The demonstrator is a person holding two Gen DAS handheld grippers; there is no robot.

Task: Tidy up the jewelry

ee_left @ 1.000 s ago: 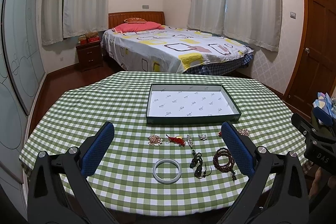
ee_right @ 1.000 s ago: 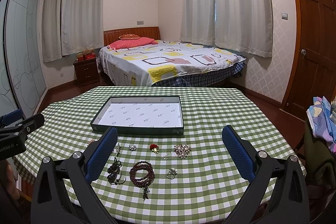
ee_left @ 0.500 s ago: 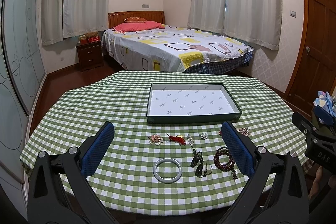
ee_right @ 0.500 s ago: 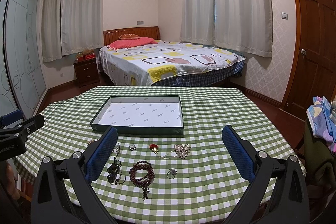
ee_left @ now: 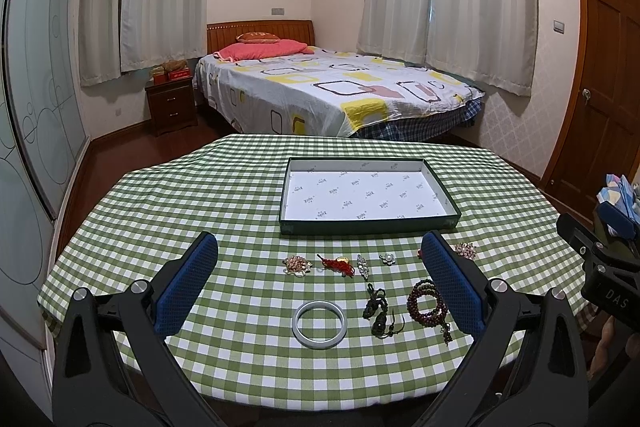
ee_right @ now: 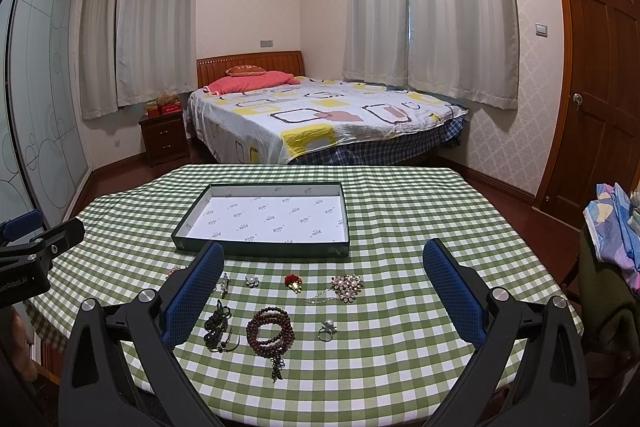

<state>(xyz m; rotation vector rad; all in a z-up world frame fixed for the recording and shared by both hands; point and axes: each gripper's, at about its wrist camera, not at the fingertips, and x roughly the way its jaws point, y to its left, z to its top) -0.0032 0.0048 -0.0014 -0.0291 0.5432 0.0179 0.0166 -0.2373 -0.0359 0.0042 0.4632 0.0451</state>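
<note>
A shallow green box [ee_left: 370,225] with a white lining stands empty on the green checked tablecloth; it also shows in the right wrist view [ee_right: 260,250]. Jewelry lies in front of it: a pale bangle [ee_left: 318,323], a dark cord pendant [ee_left: 377,311], brown prayer beads [ee_right: 270,327], a red charm [ee_left: 338,263], a pearl brooch [ee_right: 347,285], a ring [ee_right: 327,329] and small pins. My left gripper [ee_left: 320,279] is open and empty above the near table edge. My right gripper [ee_right: 323,285] is open and empty, held the same way.
The round table [ee_left: 168,203] drops off at its near edge. A bed [ee_left: 332,91], a nightstand [ee_left: 172,105] and a door [ee_right: 592,67] lie beyond. Folded cloth [ee_right: 616,227] lies on a chair to the right.
</note>
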